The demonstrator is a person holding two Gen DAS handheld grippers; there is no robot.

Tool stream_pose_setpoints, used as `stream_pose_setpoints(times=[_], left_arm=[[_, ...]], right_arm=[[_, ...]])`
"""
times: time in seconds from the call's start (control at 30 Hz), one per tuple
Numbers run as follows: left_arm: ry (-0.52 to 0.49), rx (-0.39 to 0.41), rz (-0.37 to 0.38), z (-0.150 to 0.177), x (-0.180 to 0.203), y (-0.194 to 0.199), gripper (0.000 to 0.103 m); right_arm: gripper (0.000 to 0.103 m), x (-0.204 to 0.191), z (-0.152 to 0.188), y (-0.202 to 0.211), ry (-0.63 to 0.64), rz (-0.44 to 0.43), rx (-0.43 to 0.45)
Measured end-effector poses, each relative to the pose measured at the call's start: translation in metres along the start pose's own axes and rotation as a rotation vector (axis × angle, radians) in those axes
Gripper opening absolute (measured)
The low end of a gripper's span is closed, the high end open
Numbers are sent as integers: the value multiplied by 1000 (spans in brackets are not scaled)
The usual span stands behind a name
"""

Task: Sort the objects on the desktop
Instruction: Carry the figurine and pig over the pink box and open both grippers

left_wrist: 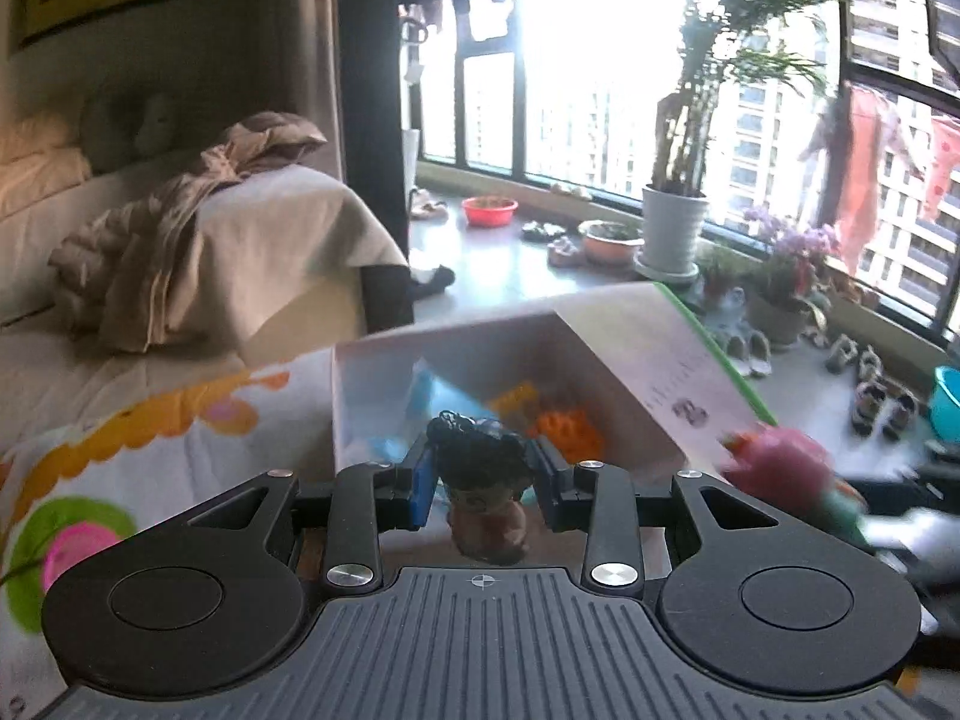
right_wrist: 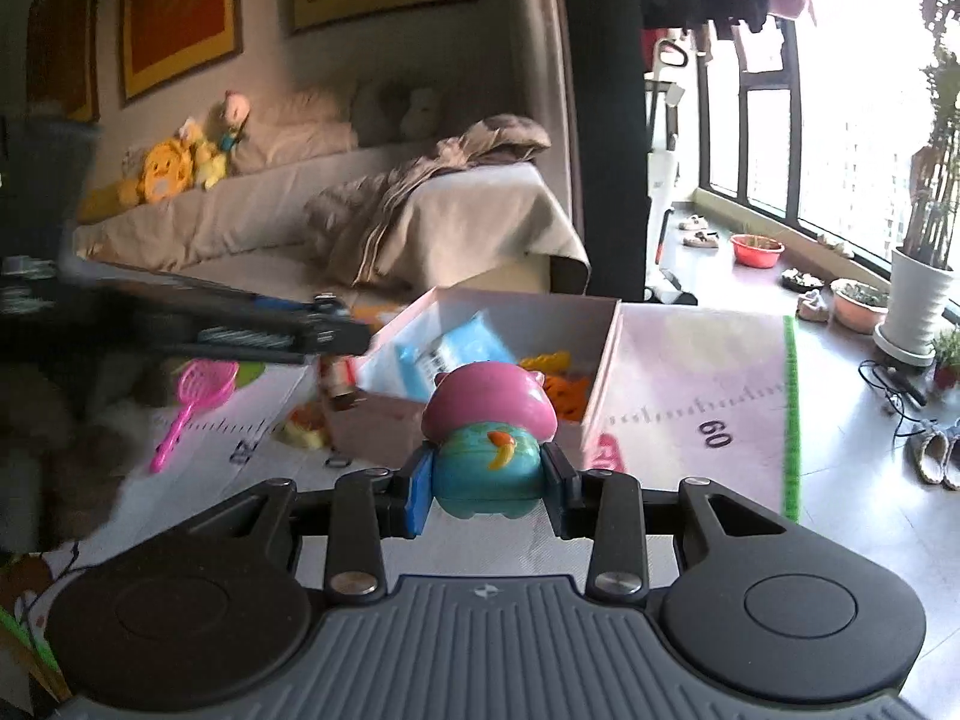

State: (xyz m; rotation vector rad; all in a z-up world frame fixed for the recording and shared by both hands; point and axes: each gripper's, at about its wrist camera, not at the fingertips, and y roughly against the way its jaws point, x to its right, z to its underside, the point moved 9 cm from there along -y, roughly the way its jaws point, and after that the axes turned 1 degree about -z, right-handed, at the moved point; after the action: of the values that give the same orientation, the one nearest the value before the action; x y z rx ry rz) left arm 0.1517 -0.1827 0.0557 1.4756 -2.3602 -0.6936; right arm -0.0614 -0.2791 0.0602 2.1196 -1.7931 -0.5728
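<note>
My left gripper (left_wrist: 483,480) is shut on a small brown figurine with black hair (left_wrist: 483,498), held just before the open white box (left_wrist: 612,372). The box holds a blue packet (left_wrist: 420,396) and orange and yellow toys (left_wrist: 564,426). My right gripper (right_wrist: 487,480) is shut on a toy with a pink top and teal body (right_wrist: 487,438), held near the front of the same box (right_wrist: 603,360). The right toy shows blurred at the right in the left wrist view (left_wrist: 786,468). The left gripper shows blurred at the left in the right wrist view (right_wrist: 270,330).
A pink toy net (right_wrist: 192,402) and a small yellow-orange toy (right_wrist: 303,426) lie on the printed mat (right_wrist: 690,408) left of the box. A sofa with a brown jacket (right_wrist: 420,204) stands behind. Plant pots (right_wrist: 918,306) and shoes line the windowsill on the right.
</note>
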Motion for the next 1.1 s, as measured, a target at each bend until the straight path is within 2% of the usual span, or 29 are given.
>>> stream_pose_setpoints(times=[0.07,0.17,0.23,0.3,0.43,0.57,0.77,0.97,1.03,1.1], left_arm=[[23,-9,-14,-7,-1,-21,38],[61,-39,-15,-10,-5,-43,45],[73,-23,-18,-8,-13,-41,68],[81,-2,-28,-2,-21,-32,77],[121,-8,-59,22,-45,-11,83],[146,-5,-112,65,-71,18,91],[172,-39,-170,120,-107,43,95],[242,-42,-162,130,-128,48,96],[251,-47,-162,133,-131,49,97],[256,-52,-166,136,-132,50,97]], right_arm=[[36,7,-4,-1,-11,4,8],[36,11,-11,-11,-21,0,1],[36,9,-15,-19,-14,0,-17],[36,4,-16,-25,13,0,-30],[36,-8,-20,-41,56,-3,-65],[36,-13,-40,-69,87,17,-81],[36,-18,-78,-134,40,24,-150],[36,-43,-97,-214,32,43,-227],[36,-50,-92,-243,49,67,-271],[36,-50,-76,-272,92,138,-339]])
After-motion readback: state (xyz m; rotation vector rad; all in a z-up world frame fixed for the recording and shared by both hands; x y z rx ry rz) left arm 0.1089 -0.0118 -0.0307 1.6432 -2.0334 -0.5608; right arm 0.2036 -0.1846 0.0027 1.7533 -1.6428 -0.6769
